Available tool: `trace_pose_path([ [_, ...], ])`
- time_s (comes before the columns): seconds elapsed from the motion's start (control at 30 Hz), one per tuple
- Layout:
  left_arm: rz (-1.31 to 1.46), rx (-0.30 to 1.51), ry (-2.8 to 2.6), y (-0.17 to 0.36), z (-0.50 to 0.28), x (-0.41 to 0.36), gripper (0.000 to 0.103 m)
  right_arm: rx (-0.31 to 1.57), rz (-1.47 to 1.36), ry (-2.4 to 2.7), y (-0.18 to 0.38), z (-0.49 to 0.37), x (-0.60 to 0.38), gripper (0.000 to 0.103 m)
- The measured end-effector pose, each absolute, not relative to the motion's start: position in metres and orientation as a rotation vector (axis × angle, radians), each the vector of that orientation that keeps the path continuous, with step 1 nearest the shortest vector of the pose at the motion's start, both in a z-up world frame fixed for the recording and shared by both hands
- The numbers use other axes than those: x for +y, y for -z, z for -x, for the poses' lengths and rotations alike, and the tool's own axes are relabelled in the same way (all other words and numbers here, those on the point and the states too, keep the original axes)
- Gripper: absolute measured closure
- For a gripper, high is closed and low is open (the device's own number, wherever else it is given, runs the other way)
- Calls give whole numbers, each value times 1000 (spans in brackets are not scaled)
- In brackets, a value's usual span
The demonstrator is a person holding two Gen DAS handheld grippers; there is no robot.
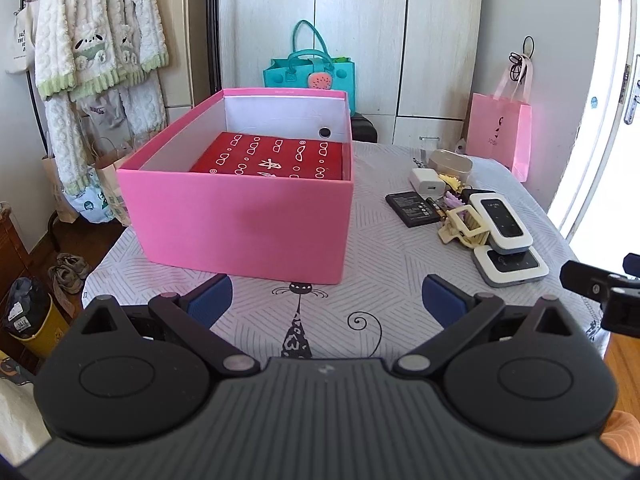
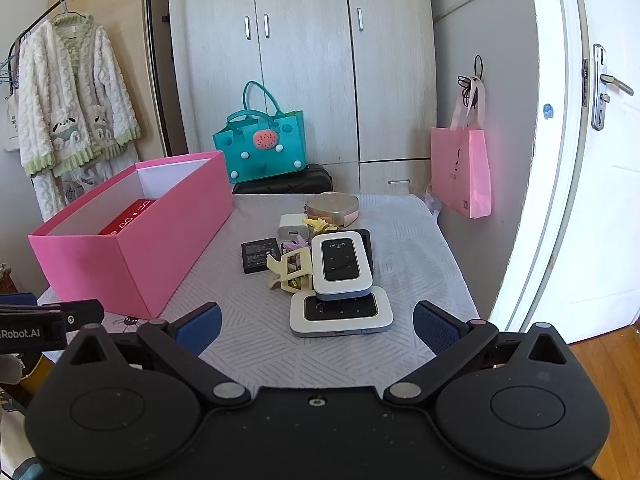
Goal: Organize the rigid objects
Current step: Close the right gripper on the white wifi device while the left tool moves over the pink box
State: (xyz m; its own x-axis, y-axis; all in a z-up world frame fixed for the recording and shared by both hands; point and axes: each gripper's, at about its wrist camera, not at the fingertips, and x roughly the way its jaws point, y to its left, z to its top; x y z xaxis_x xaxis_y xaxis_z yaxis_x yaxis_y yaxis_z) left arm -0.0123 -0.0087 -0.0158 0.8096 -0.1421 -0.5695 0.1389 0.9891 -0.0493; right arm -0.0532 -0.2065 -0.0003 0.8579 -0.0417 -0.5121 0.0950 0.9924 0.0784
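Observation:
A pink open box (image 1: 248, 224) (image 2: 132, 256) stands on the table's left half, with a red patterned box (image 1: 272, 158) inside it. To its right lies a heap of small items: two white pocket routers (image 1: 510, 266) (image 2: 340, 314), one stacked on the other (image 2: 340, 262), a cream hair clip (image 2: 290, 270), a black battery (image 1: 414, 208) (image 2: 260, 256), a white charger (image 1: 427, 182) (image 2: 292, 227) and a beige case (image 1: 450, 162) (image 2: 332, 204). My left gripper (image 1: 326, 304) is open before the pink box. My right gripper (image 2: 316, 328) is open, just short of the nearer router.
A patterned grey tablecloth (image 1: 380, 292) covers the table. Behind stand a teal felt bag (image 2: 260, 148), a wardrobe and a pink paper bag (image 2: 464, 168) hanging on the wall. Fleece clothing (image 1: 100, 32) hangs at left; a white door (image 2: 592, 180) is at right.

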Motion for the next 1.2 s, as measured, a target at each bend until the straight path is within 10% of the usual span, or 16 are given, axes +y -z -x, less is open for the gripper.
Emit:
trace_pose_path([
  [0.63, -163, 570, 237, -35, -13, 3, 3, 473, -147, -127, -1, 15, -237, 0],
  [0.97, -259, 641, 334, -89, -70, 33, 4, 598, -59, -137, 20, -40, -252, 46],
  [1.2, -393, 716, 269, -103, -123, 52, 4, 704, -22, -91, 28, -70, -256, 45],
])
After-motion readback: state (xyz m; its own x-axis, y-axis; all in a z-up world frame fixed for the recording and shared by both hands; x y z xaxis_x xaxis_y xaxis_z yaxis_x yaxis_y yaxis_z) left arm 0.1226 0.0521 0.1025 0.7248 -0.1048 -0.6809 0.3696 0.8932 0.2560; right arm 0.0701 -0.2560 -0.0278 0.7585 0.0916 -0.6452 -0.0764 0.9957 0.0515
